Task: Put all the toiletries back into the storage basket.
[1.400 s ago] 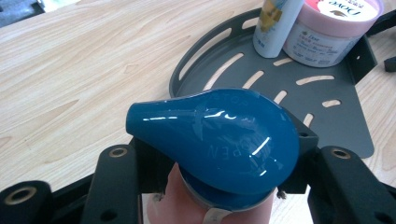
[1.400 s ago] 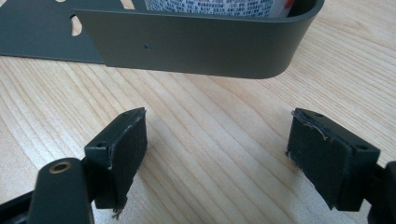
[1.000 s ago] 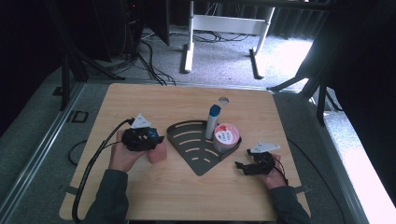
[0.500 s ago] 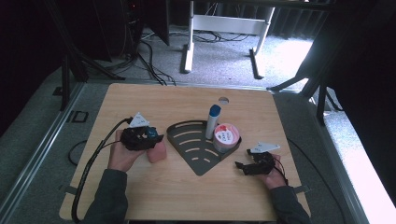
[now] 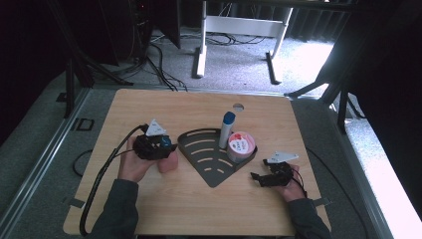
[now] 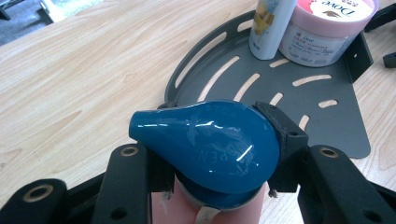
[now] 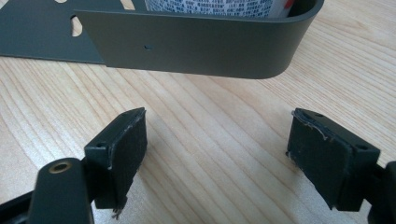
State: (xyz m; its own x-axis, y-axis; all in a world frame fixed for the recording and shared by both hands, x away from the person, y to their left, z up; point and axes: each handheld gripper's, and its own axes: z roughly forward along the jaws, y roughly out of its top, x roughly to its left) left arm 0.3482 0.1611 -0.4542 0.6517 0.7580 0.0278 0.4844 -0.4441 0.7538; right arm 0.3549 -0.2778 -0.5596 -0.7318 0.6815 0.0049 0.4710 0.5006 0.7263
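A pink bottle (image 5: 168, 164) with a blue teardrop cap (image 6: 187, 130) stands on the table just left of the dark fan-shaped tray (image 5: 214, 172). My left gripper (image 5: 166, 150) is shut on it, and in the left gripper view the jaws of the left gripper (image 6: 210, 145) press on both sides of the cap. On the tray's far right corner stand a white tube with a blue cap (image 5: 226, 130) and a pink jar (image 5: 241, 146). My right gripper (image 5: 256, 178) rests low by the tray's right corner. The right gripper (image 7: 224, 149) is open over bare wood, facing the tray wall (image 7: 196, 42).
The wooden table (image 5: 149, 109) has a round hole (image 5: 238, 106) at its far middle. A black cable (image 5: 102, 174) trails from the left gripper over the table's near left edge. The slotted tray floor (image 6: 327, 121) lies beyond the held bottle.
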